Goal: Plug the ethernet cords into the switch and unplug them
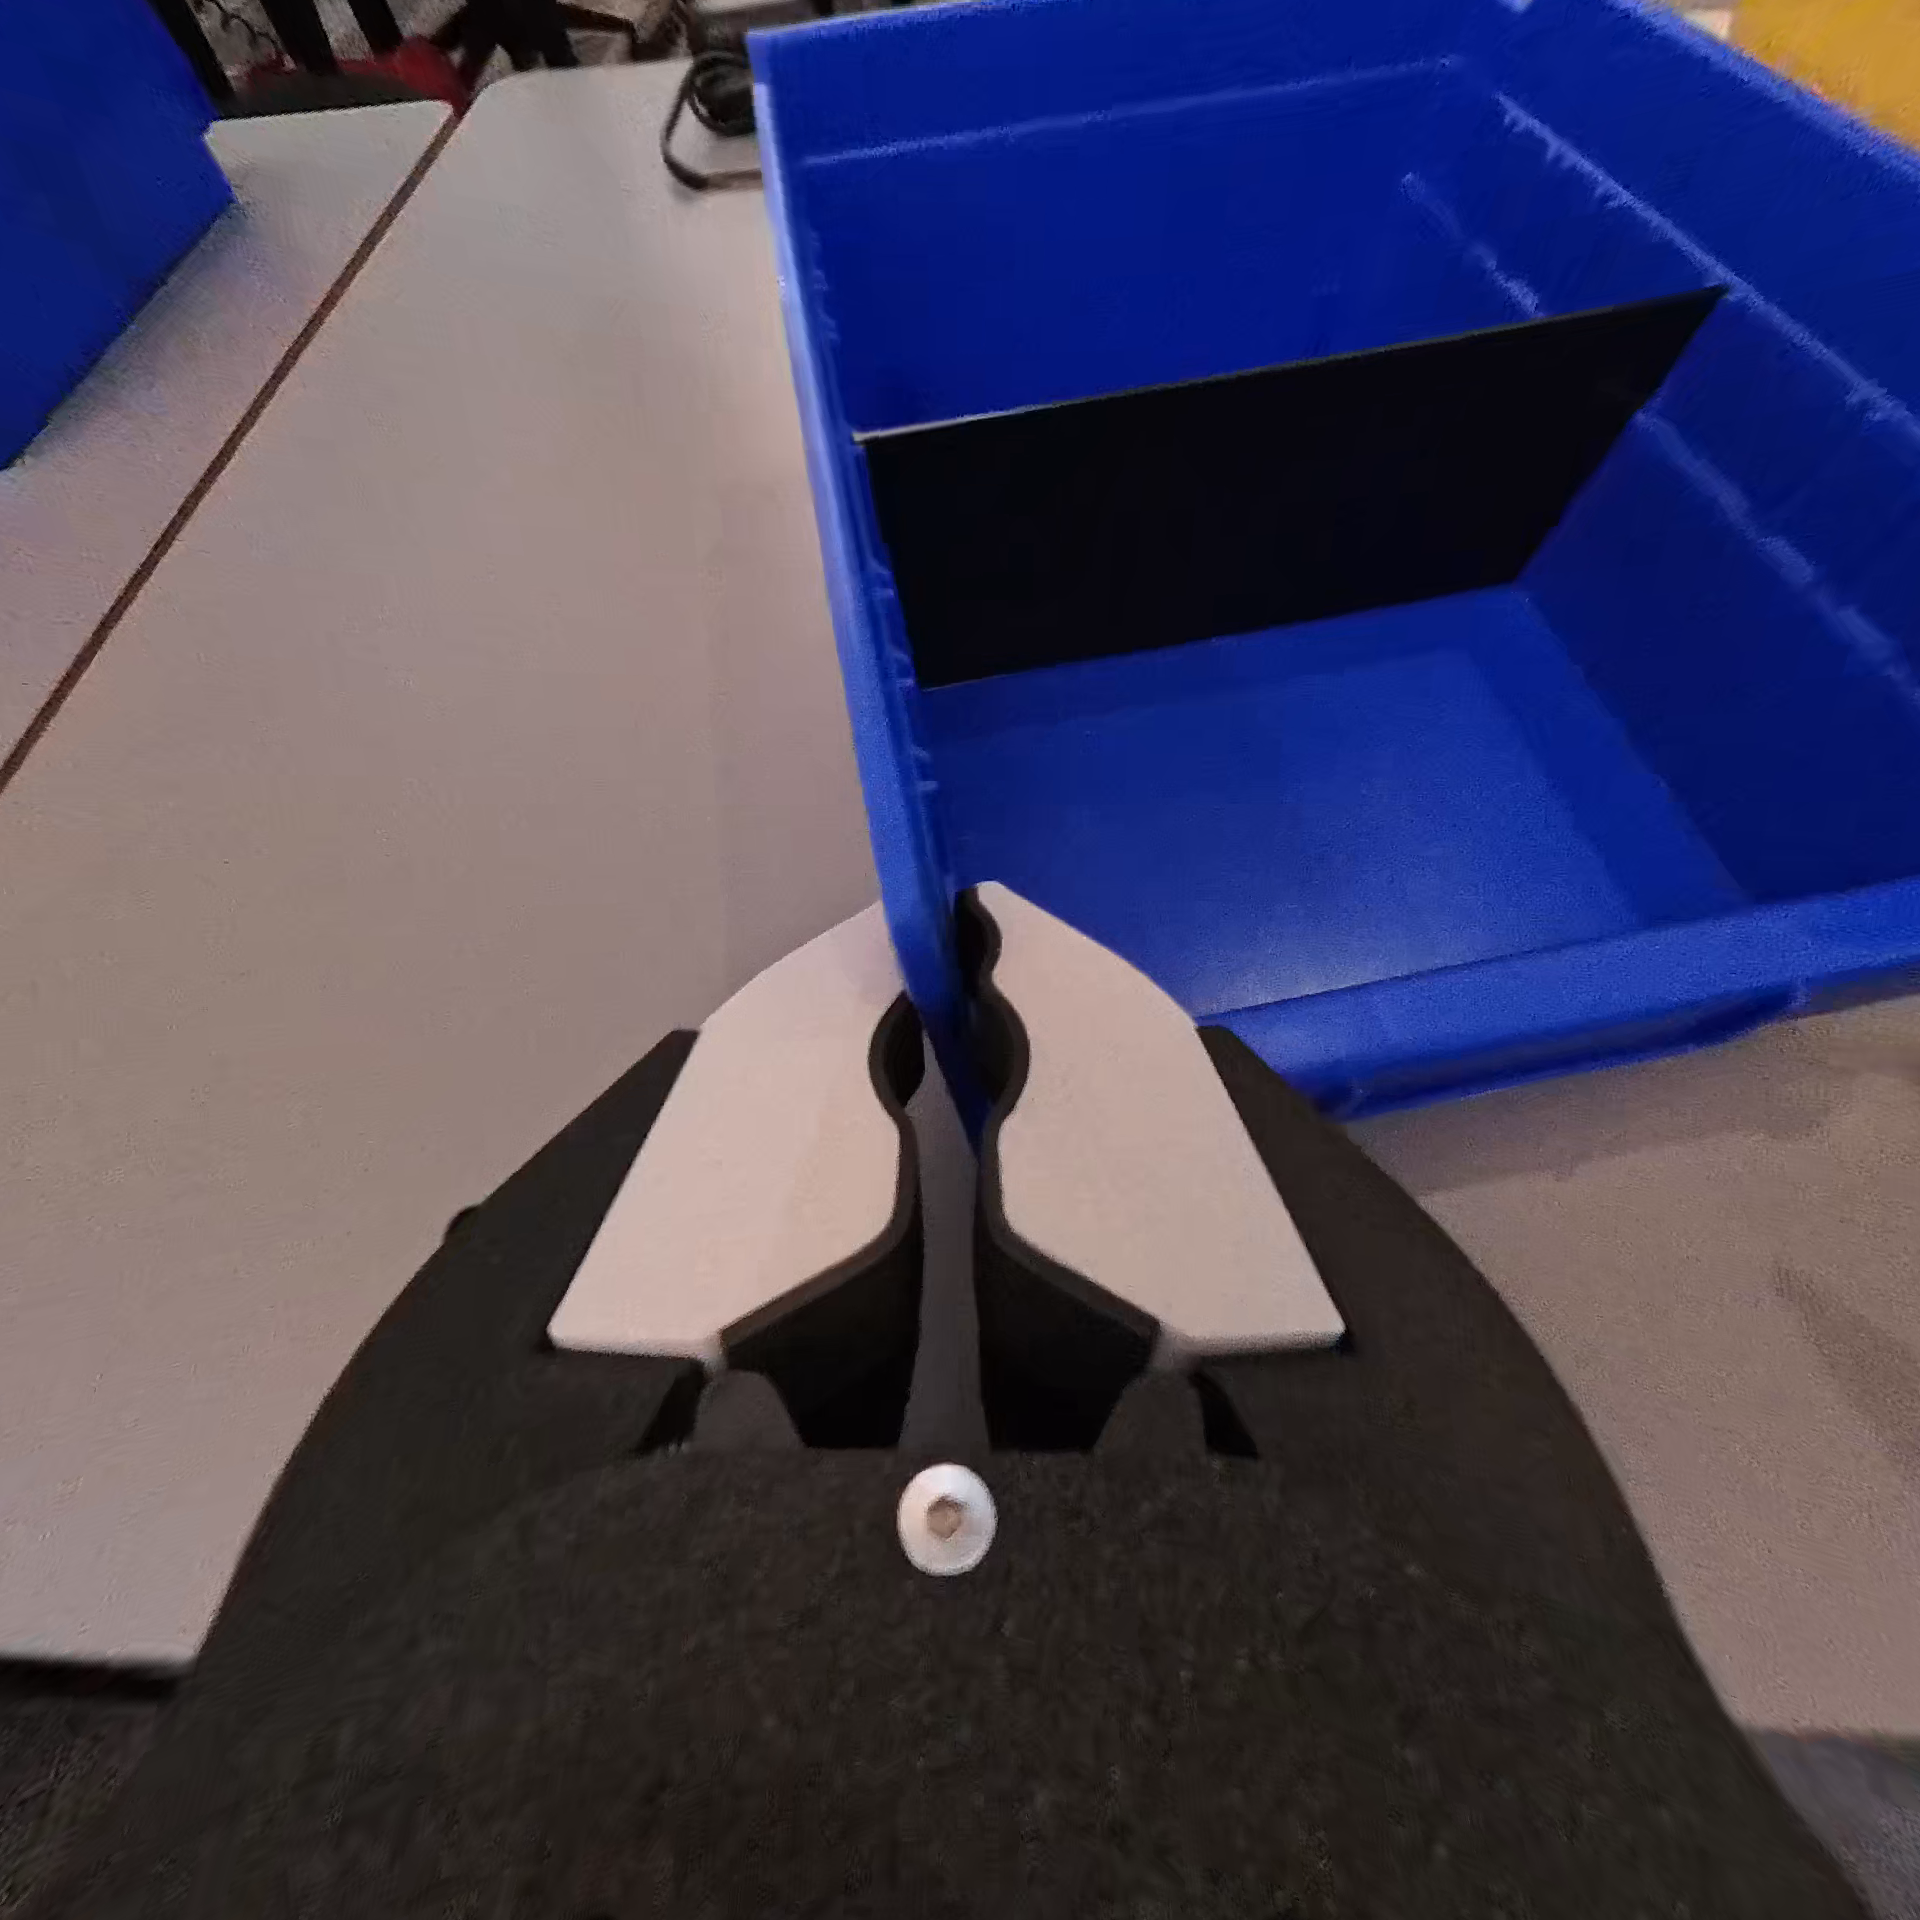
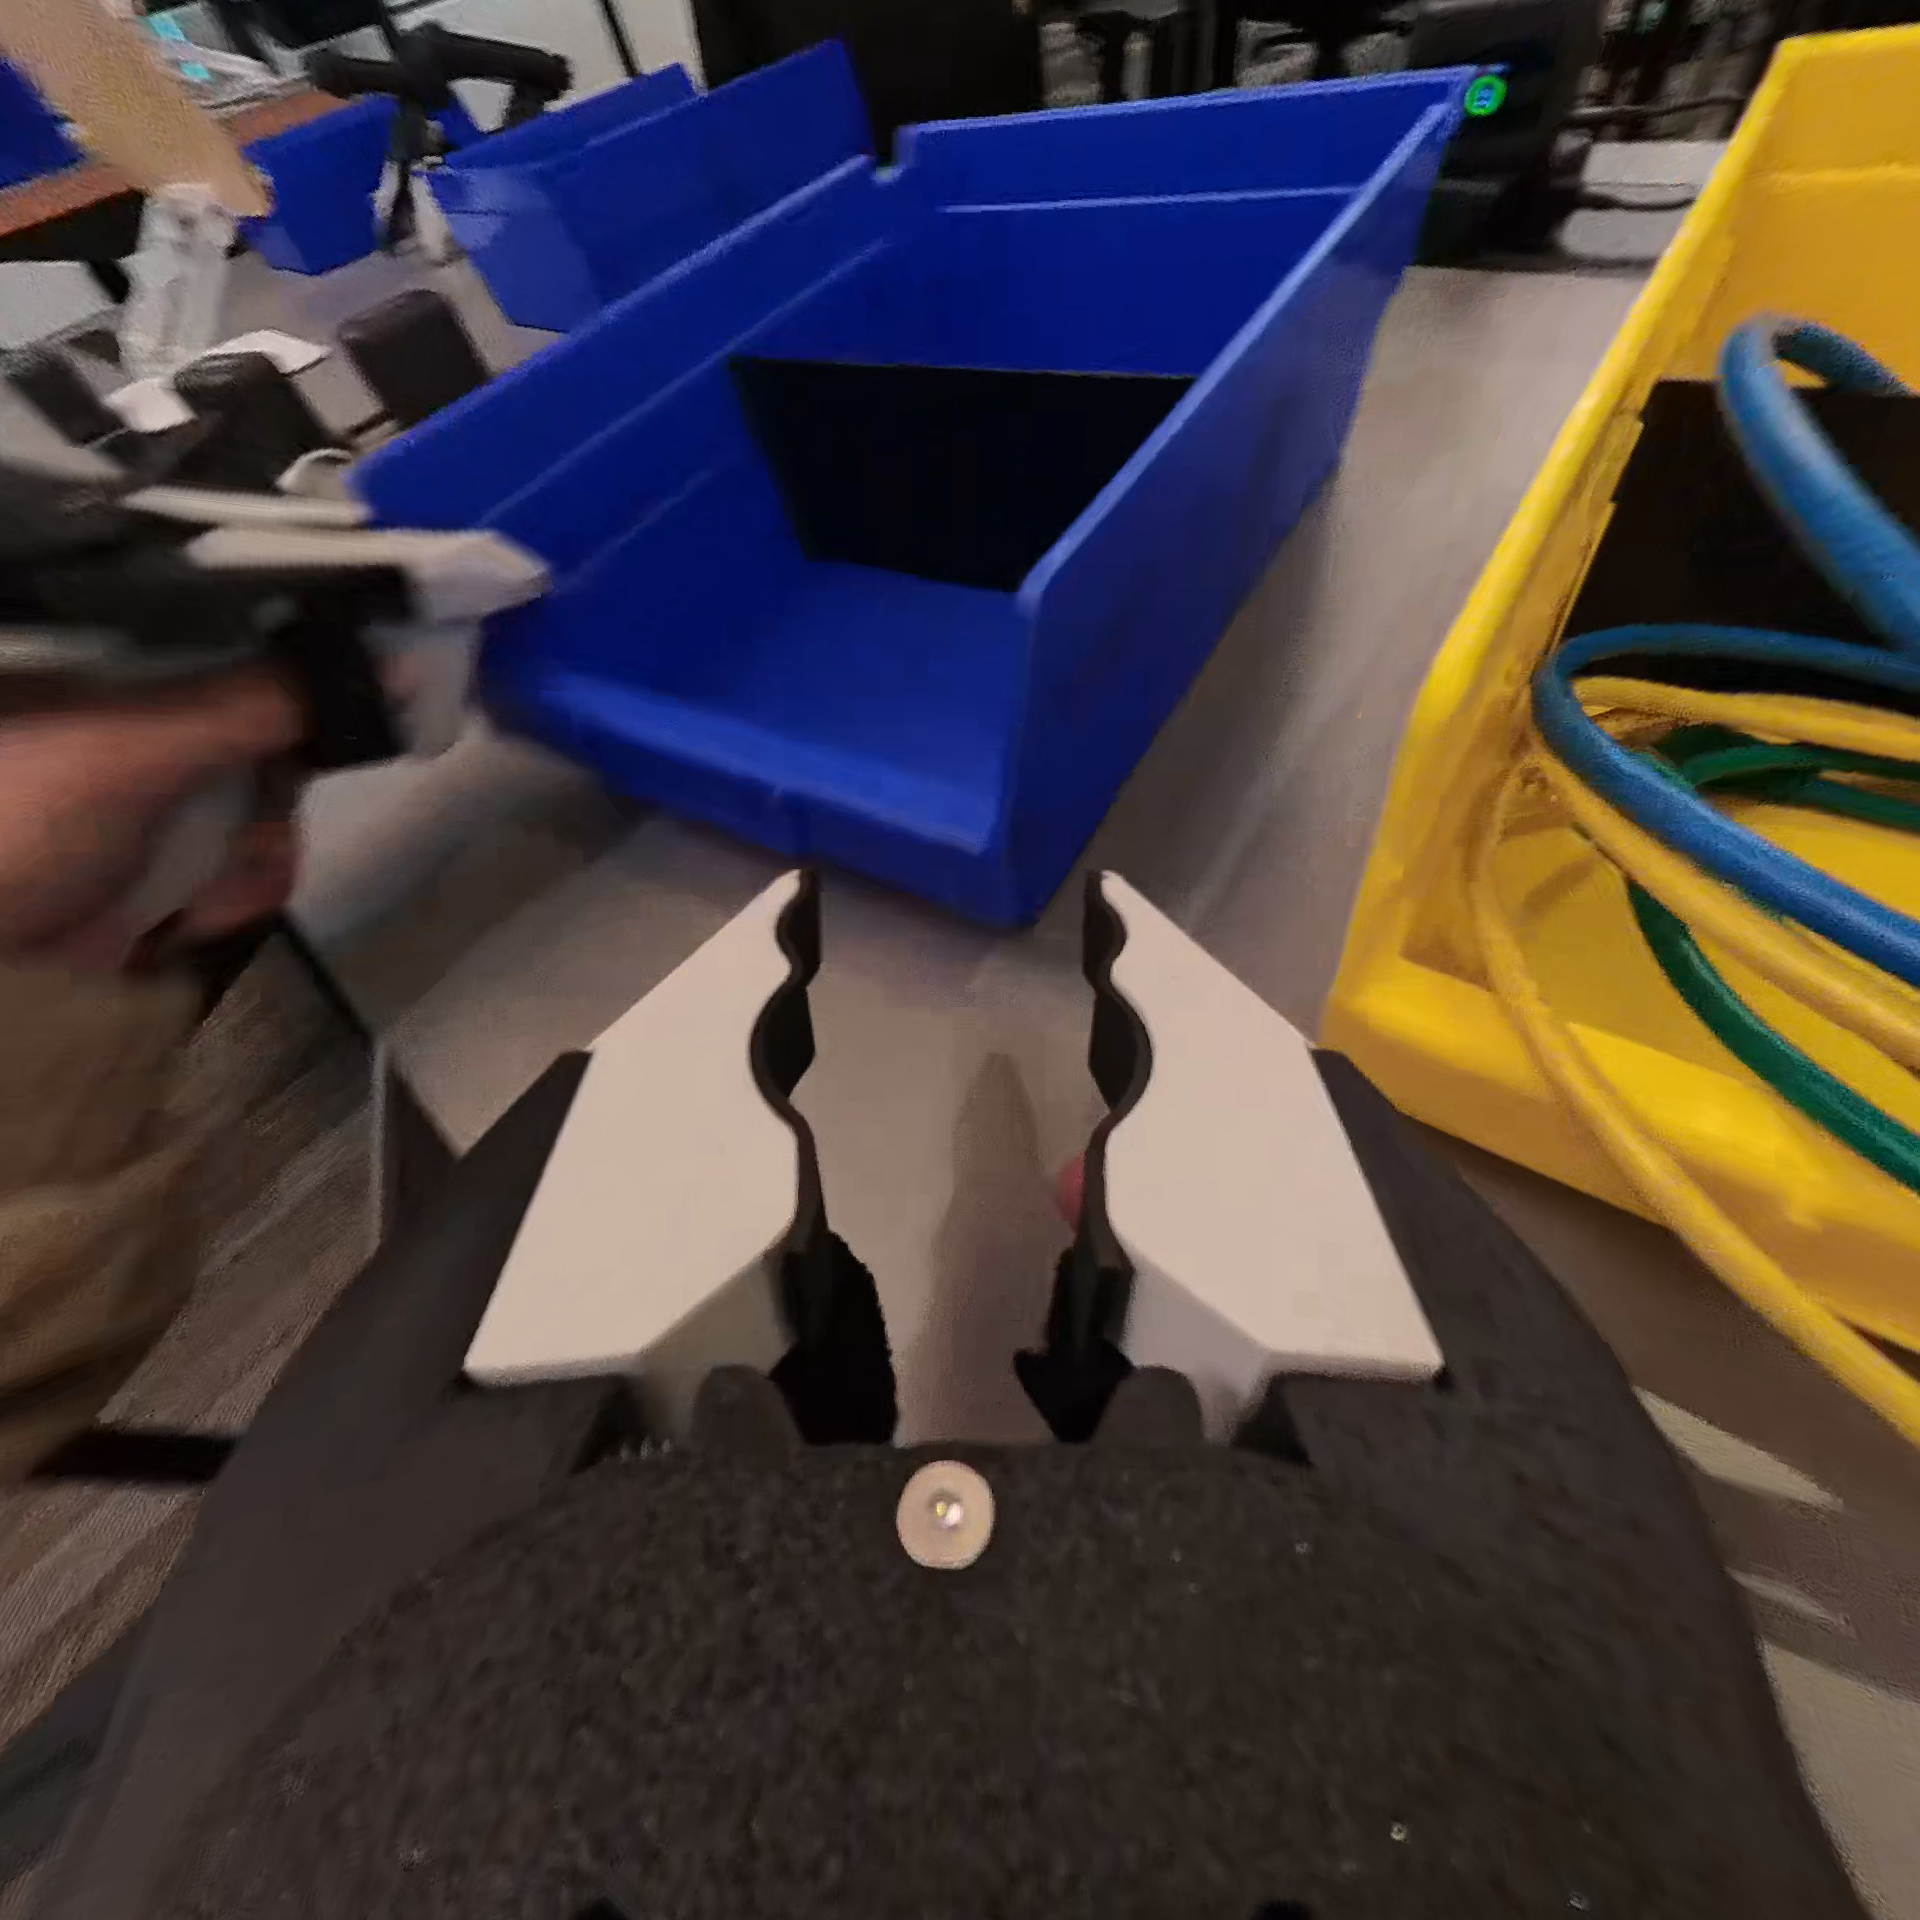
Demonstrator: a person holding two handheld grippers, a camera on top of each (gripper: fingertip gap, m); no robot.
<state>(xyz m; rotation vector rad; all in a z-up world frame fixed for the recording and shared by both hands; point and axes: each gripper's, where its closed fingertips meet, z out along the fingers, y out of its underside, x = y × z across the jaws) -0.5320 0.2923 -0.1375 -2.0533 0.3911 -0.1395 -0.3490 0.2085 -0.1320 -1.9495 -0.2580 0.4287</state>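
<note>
A blue bin with a black divider stands on the grey table and has nothing in it. My left gripper is shut on the bin's left wall near its front corner. The right wrist view shows this too: the left gripper pinches the blue bin from the left. My right gripper is open and empty, just above the table in front of the bin. A yellow bin to the right holds coiled blue, yellow and green cords. No switch is in view.
More blue bins stand at the back left, and another blue bin sits on the neighbouring table. A black cable lies behind the bin. A person's hand holds the left gripper. The table's front edge is close below both grippers.
</note>
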